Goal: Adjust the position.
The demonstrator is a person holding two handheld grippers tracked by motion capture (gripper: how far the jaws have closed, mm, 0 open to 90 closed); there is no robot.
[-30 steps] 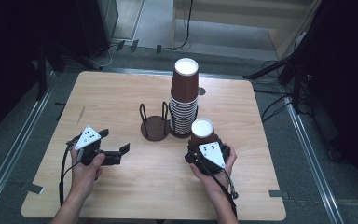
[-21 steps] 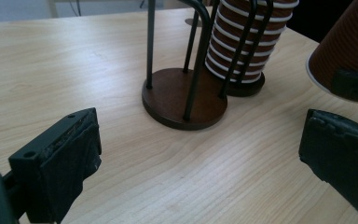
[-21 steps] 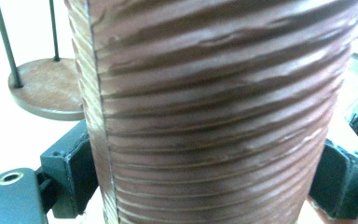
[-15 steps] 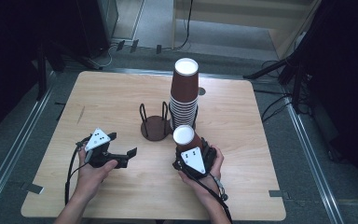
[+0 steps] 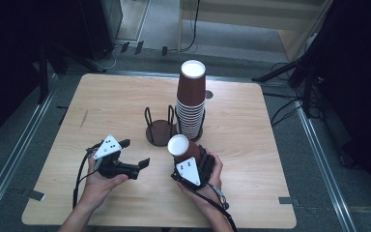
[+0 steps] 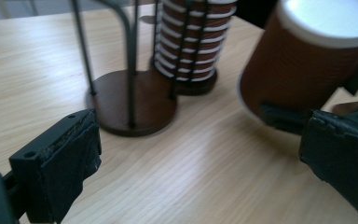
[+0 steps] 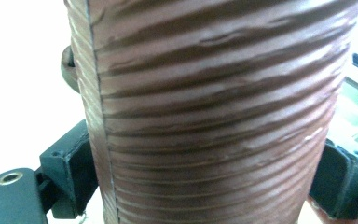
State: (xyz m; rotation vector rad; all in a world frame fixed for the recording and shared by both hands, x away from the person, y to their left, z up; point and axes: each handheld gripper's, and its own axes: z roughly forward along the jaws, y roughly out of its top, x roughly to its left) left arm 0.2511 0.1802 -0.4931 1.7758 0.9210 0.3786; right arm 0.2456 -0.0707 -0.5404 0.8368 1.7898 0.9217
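The right tongs (image 5: 189, 162) are clamped on a brown cup (image 5: 182, 149), upside down and tilted. Just behind it stand the cup stack (image 5: 191, 99) and an empty wire holder (image 5: 158, 129). The left tongs (image 5: 134, 154) stand apart, beside the cup, with bare worktop (image 5: 106, 104) all around them.

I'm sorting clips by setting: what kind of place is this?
Probably a lab or recording studio rather than a home: a lone wooden table stands on a bare floor, with dark stands and loose cables around it.
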